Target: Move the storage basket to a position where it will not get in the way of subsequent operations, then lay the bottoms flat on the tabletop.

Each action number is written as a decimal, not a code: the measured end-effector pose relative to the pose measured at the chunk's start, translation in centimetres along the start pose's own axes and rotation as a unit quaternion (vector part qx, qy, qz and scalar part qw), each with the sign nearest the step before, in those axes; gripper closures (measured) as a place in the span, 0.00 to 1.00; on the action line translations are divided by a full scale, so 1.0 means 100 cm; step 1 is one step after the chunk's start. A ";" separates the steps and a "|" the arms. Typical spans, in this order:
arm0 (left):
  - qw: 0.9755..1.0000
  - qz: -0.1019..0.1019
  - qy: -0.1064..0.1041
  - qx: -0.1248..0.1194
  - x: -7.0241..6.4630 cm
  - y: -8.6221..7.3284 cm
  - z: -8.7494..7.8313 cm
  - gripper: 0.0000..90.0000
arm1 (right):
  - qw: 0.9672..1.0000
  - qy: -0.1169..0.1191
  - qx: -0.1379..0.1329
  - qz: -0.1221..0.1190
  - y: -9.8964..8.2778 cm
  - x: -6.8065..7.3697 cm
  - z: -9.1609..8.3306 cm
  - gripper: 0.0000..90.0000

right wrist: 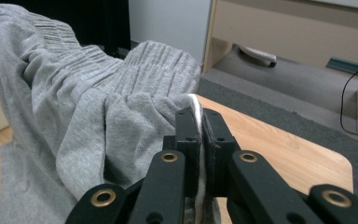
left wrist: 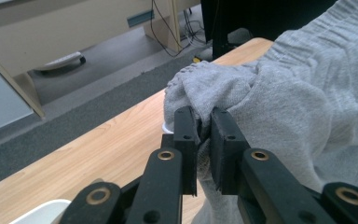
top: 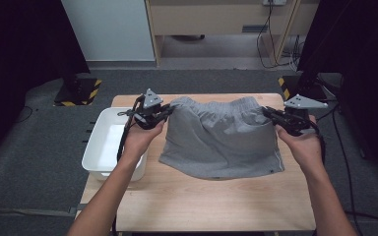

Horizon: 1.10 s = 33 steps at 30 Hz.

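Note:
A pair of grey shorts [top: 221, 140] is held up by its waistband over the wooden table [top: 211, 201], its lower part still resting on the wood. My left gripper [top: 167, 112] is shut on the shorts' left waistband corner; the left gripper view shows the grey shorts [left wrist: 298, 107] bunched between the black jaws of that left gripper [left wrist: 204, 122]. My right gripper [top: 267, 112] is shut on the right corner. In the right gripper view the shorts [right wrist: 88, 112] hang leftward from the right gripper [right wrist: 200, 116], and a white cord edge is pinched in the jaws.
A white plastic bin [top: 109, 145] stands at the table's left edge, beside my left forearm. Beyond the table lie grey carpet, a light wooden cabinet [top: 216, 19] and black stands with yellow-black striped bases [top: 78, 91]. Cables [top: 275, 44] trail at the back right.

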<state>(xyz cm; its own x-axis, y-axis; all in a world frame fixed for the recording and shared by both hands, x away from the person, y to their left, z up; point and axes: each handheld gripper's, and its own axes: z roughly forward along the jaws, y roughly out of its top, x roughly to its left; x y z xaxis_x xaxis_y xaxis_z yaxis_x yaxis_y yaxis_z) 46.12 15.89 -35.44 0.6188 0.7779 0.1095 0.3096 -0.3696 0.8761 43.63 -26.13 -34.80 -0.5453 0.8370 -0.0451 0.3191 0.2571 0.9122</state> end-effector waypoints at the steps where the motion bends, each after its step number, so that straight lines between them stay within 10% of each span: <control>1: 1.000 -0.002 0.000 0.003 0.000 0.000 0.003 0.91 | 1.000 -0.001 0.002 0.002 -0.001 0.000 0.003 0.96; 33: 0.995 -0.015 0.035 0.087 0.016 -0.005 0.067 0.91 | 0.998 -0.019 0.063 0.016 -0.014 -0.023 0.068 0.96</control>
<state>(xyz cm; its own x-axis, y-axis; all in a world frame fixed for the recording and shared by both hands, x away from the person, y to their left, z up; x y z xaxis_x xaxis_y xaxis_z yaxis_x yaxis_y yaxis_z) 51.80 13.93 -38.79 0.5572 0.8212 0.1229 0.4507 -0.4235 0.7858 49.75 -25.16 -38.81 -0.5044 0.8627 -0.0349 0.4322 0.2872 0.8548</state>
